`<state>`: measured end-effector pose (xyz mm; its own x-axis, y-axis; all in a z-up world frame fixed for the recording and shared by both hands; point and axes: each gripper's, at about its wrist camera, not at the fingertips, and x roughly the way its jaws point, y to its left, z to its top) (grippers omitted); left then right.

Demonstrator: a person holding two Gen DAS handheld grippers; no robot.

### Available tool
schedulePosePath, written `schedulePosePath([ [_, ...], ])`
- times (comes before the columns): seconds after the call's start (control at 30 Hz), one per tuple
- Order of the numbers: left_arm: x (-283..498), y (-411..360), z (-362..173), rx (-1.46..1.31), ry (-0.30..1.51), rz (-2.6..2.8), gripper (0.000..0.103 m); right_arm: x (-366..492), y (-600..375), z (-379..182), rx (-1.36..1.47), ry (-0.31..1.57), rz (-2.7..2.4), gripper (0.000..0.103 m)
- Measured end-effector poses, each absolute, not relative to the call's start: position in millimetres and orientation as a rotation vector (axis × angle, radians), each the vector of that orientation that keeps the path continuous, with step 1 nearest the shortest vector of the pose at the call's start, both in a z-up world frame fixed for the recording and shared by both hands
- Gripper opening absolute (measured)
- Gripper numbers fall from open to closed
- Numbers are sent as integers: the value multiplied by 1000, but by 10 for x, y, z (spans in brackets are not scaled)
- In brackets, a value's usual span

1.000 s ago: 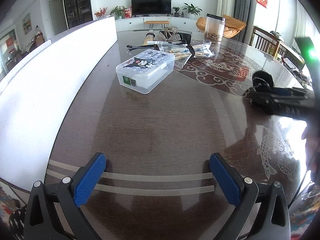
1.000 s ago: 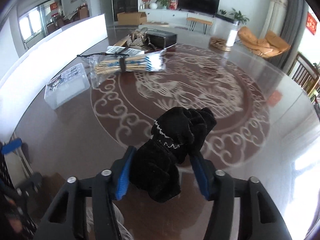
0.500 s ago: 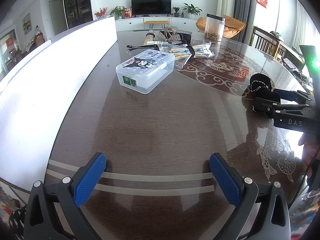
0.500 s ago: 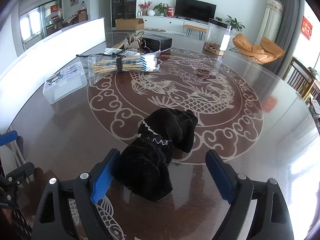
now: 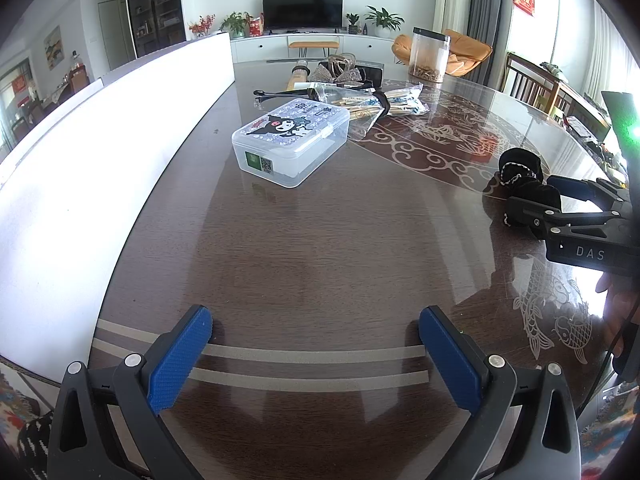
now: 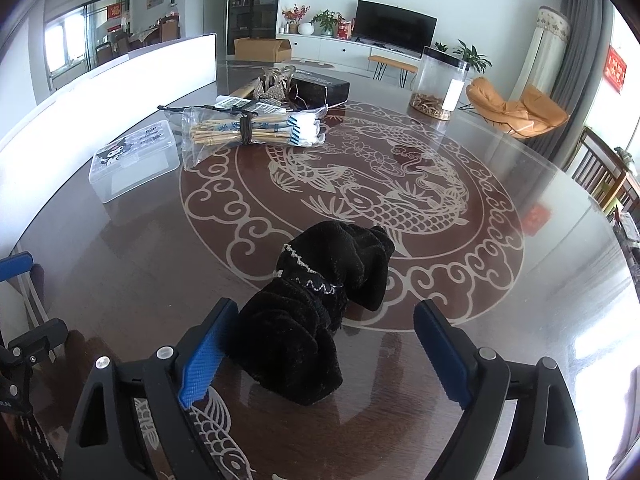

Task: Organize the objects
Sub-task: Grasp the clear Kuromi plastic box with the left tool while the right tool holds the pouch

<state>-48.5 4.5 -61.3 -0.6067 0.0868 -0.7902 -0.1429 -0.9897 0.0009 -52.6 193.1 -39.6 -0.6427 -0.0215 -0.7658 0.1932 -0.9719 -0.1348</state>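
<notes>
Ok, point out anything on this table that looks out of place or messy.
The black fuzzy cloth lies crumpled in a heap on the table, between the opening jaws of the right gripper. The plastic box sits closed and skewed to the table's edge. Nothing looks spilled or broken.

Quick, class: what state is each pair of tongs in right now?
Left tongs: open, holding nothing.
Right tongs: opening, black fuzzy cloth between the pads, not gripped.

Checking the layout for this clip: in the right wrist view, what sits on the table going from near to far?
right gripper, its jaws opening → black fuzzy cloth between them → clear lidded box → bagged bundle of sticks → black box → clear tall canister.
</notes>
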Motion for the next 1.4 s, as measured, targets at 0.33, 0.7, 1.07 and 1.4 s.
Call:
schedulePosePath([
  [0.33,-483,26,-615,-1332,92,2699,103,-504,1894,-389,1243,348,-2724,90],
  [0.7,-923,-43,-379,-1275,95,2718,103,-494,1891,-379,1233,357,-2731,92],
  [1.07,-2014,161,-355,-1360,259,2531,103,-495,1900,-371,1225,340,-2727,92],
  [1.4,-2146,317,-483,-1372,268,2529,62,-472,2020,-318,1187,204,-2710,92],
])
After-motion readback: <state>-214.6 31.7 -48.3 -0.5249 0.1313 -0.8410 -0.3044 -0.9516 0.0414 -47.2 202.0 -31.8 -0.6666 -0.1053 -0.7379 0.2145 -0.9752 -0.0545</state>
